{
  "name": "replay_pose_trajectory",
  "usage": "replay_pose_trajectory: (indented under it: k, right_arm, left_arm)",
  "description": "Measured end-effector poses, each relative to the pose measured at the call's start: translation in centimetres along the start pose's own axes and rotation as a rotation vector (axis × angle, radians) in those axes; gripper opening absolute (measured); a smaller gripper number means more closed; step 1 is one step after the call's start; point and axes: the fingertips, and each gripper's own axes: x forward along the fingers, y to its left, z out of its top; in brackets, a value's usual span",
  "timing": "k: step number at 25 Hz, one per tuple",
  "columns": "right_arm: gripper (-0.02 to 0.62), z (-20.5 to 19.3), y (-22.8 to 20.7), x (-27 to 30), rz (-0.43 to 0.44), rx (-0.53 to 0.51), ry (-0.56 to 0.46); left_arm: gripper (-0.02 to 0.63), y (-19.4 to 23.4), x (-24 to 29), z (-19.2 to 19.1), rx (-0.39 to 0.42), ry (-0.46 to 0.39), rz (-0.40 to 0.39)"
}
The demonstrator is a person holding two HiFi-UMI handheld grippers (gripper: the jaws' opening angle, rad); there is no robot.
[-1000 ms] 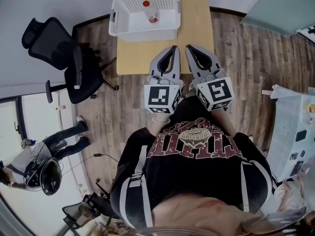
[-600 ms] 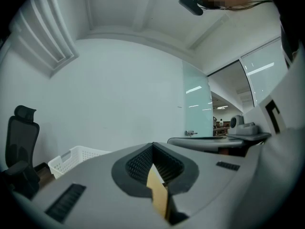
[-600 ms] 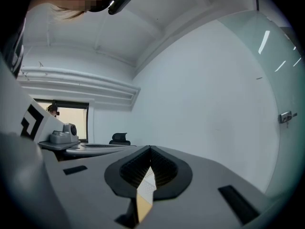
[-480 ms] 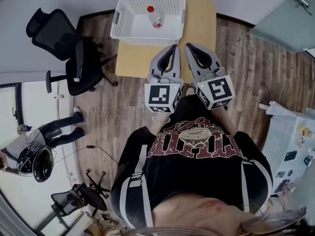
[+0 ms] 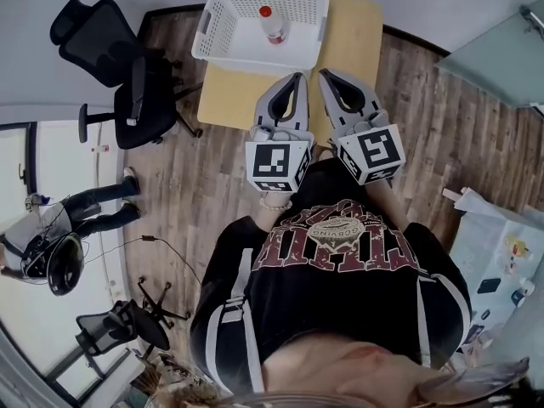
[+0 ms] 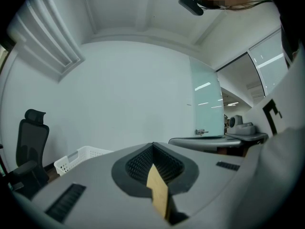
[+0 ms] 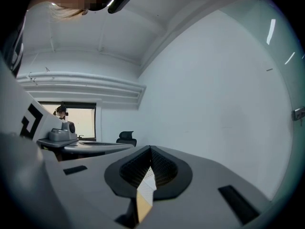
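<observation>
I hold both grippers side by side in front of my chest, pointing at a wooden table [image 5: 350,31]. The left gripper [image 5: 297,76] is shut, its jaws meeting at the tip [image 6: 152,145] with nothing held. The right gripper [image 5: 324,73] is also shut and empty [image 7: 150,148]. Both tips hover over the near part of the table. A white slotted basket [image 5: 213,32] stands on the table's far left, with a clear bottle with a red cap [image 5: 272,25] upright inside it. The basket [image 6: 78,156] also shows low at left in the left gripper view.
A black office chair [image 5: 110,58] stands left of the table on the wood floor. Another person [image 5: 72,228] is at the far left. A white surface with small items [image 5: 501,245] lies at the right. A glass door [image 6: 207,104] is ahead to the right.
The head view has drifted, so the basket and table sit a little lower in the frame. Both grippers stay shut and side by side, barely moved.
</observation>
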Motion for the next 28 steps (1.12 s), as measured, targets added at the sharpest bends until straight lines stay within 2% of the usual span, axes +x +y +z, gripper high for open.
replay_pose_trajectory:
  k: [13, 28]
  right_arm:
    - [0.017, 0.3, -0.7, 3.7, -0.040, -0.001, 0.009]
    - [0.017, -1.1, -1.1, 11.3, -0.084, 0.000, 0.069]
  left_arm:
    - [0.046, 3.0, 2.4, 0.6, 0.015, 0.010, -0.041]
    - [0.046, 9.8, 5.6, 0.0, -0.009, 0.042, -0.061]
